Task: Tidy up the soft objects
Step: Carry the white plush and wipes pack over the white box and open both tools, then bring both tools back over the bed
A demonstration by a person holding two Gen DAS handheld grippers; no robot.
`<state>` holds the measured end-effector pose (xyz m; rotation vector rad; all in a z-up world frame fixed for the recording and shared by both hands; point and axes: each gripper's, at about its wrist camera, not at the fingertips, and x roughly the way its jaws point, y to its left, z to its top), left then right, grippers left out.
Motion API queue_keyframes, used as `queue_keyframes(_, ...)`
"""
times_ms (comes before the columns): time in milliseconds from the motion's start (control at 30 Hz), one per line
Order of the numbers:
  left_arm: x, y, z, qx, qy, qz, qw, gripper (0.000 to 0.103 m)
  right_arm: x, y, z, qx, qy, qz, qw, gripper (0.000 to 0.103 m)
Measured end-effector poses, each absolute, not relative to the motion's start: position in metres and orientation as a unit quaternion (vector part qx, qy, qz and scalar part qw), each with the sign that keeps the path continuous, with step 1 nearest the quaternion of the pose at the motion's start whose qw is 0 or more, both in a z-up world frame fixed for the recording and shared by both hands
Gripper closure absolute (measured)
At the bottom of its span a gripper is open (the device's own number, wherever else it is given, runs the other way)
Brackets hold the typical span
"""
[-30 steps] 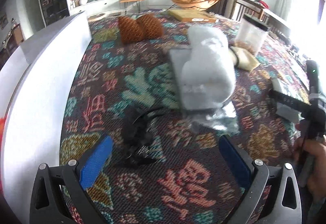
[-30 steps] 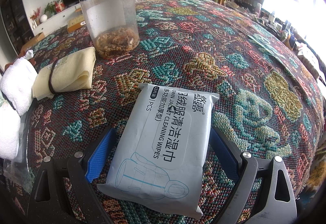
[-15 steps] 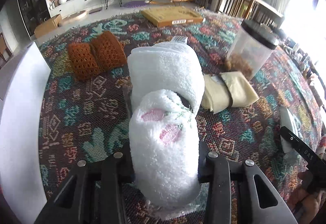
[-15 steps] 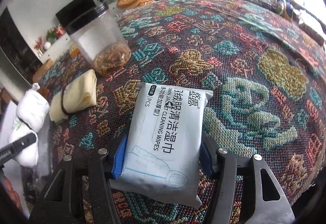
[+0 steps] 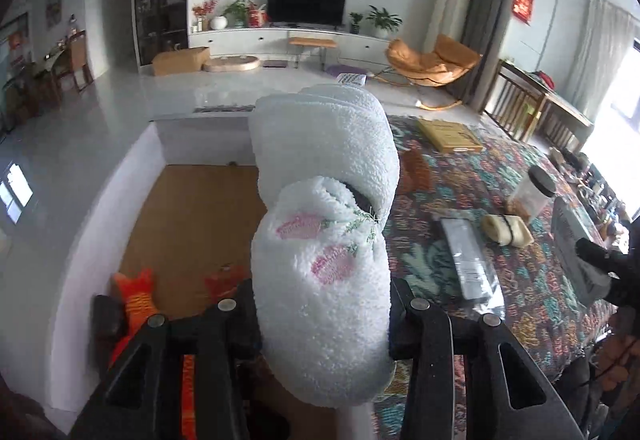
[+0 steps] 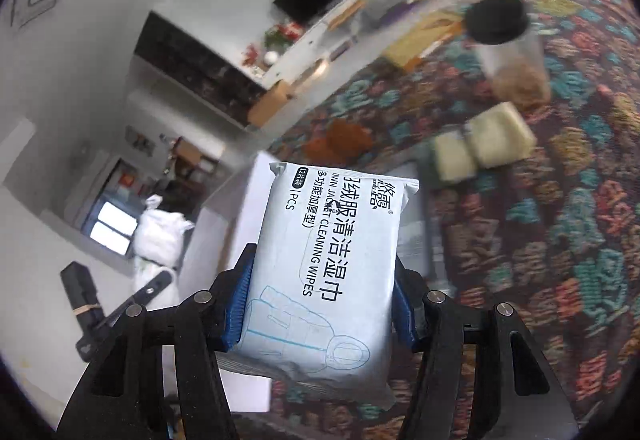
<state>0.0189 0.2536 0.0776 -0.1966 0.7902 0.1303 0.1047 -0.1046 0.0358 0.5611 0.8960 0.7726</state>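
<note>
the towel (image 5: 324,272) is clamped in the left gripper (image 5: 322,304) over the box (image 5: 192,224); soft and light, it is best squeezed mid-roll. the wipes (image 6: 326,268), slick and squashy, are pinched at the sides by the right gripper (image 6: 320,316), above the table.

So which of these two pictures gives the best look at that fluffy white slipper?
The left wrist view. The white slipper fills the middle of it, clamped in the left tool, with its pink embroidered flowers plain to see. In the right wrist view the slipper is only a small, blurred white shape at the left, beside the wipes pack.
</note>
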Motion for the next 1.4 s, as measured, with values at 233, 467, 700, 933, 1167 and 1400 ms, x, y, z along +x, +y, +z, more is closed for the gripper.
queue_keyframes(233,-0.031,0.334,0.041,-0.127,0.404,0.183,0.887,0.015,0.075,0.105,0.054,0.132,0.446,0.497,0.733,0.015)
queue_keyframes(467,-0.048,0.325,0.035,-0.134,0.36,0.204,0.9,0.007,0.079,0.048,0.028,0.077,0.407,0.419,0.808,0.017)
queue_keyframes(700,-0.021,0.178,0.041,-0.132,0.36,-0.001,0.924,0.007,0.13,-0.104,-0.056,0.01,0.421,0.141,0.896,0.017)
queue_keyframes(933,0.008,0.039,-0.037,-0.049,0.446,-0.099,0.888,0.005,0.144,-0.205,-0.092,0.051,0.434,0.01,0.899,0.017)
queue_keyframes(1167,0.03,0.059,-0.102,-0.046,0.485,0.003,0.873,0.006,0.147,-0.212,-0.102,0.062,0.443,0.0,0.894,0.017)
queue_keyframes(1400,0.063,0.057,-0.109,-0.016,0.466,0.032,0.884,0.0,0.147,-0.196,-0.11,0.011,0.446,-0.015,0.895,0.013)
